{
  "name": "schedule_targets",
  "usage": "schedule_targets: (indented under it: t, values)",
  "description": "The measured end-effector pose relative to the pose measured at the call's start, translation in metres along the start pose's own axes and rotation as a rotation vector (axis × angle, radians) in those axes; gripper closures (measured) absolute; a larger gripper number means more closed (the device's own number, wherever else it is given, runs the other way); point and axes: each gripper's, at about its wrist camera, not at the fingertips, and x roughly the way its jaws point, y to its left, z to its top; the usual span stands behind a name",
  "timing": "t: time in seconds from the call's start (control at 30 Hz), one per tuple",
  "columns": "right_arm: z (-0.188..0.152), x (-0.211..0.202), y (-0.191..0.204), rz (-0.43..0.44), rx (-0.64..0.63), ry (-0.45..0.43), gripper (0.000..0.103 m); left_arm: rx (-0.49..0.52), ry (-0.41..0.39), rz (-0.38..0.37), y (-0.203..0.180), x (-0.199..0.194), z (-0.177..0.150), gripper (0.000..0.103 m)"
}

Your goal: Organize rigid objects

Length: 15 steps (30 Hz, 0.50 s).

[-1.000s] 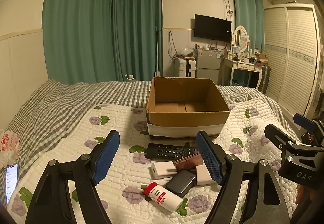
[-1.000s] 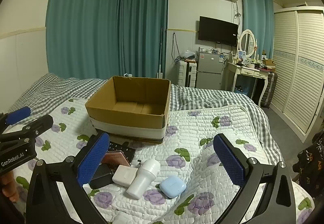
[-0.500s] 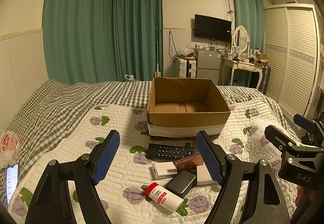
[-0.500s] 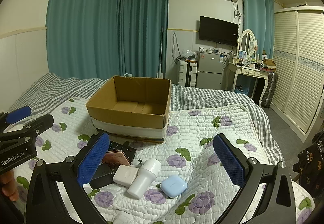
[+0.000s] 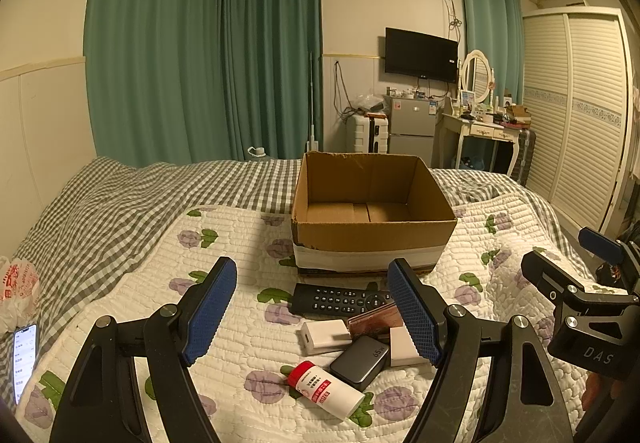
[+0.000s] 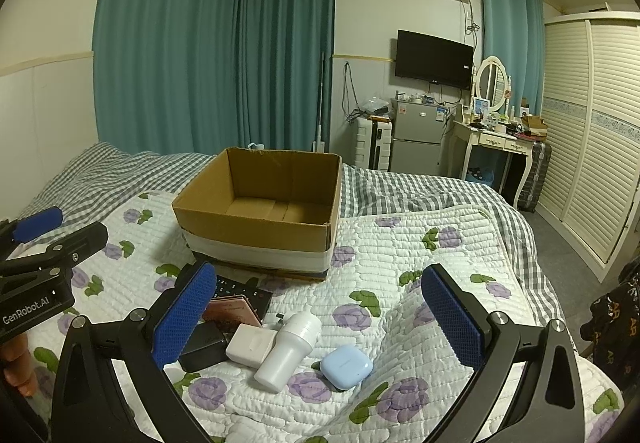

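Note:
An open, empty cardboard box [image 5: 372,231] [image 6: 260,223] stands on the quilted bed. In front of it lies a cluster: a black remote [image 5: 340,299], a pinkish case [image 5: 376,321], a white charger [image 5: 324,335], a dark power bank [image 5: 360,361], a white block [image 5: 402,343] and a red-capped white bottle [image 5: 326,389]. The right wrist view adds a white bottle [image 6: 288,351], a white charger [image 6: 250,345] and a light blue earbud case [image 6: 346,361]. My left gripper [image 5: 310,313] is open above the cluster. My right gripper [image 6: 318,317] is open over the same items. Both are empty.
A phone [image 5: 24,359] and a plastic bag [image 5: 16,291] lie at the bed's left edge. The grey checked blanket [image 5: 140,195] covers the far side. A fridge [image 5: 412,131], a dressing table [image 5: 480,131] and a wardrobe [image 5: 580,115] stand beyond the bed.

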Motion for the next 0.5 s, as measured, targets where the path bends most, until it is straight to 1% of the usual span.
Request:
schedule_targets:
  t: [0.2,0.5]
  values:
    - [-0.0015,0.0018,0.0,0.019,0.002,0.006,0.0,0.0,0.001,-0.001,0.0003,0.0002,0.0001,0.022]
    - [-0.0021,0.0025,-0.0006,0.023,-0.001,0.011,0.0,0.001,0.001,-0.001,0.0,0.0001,0.0,0.022]
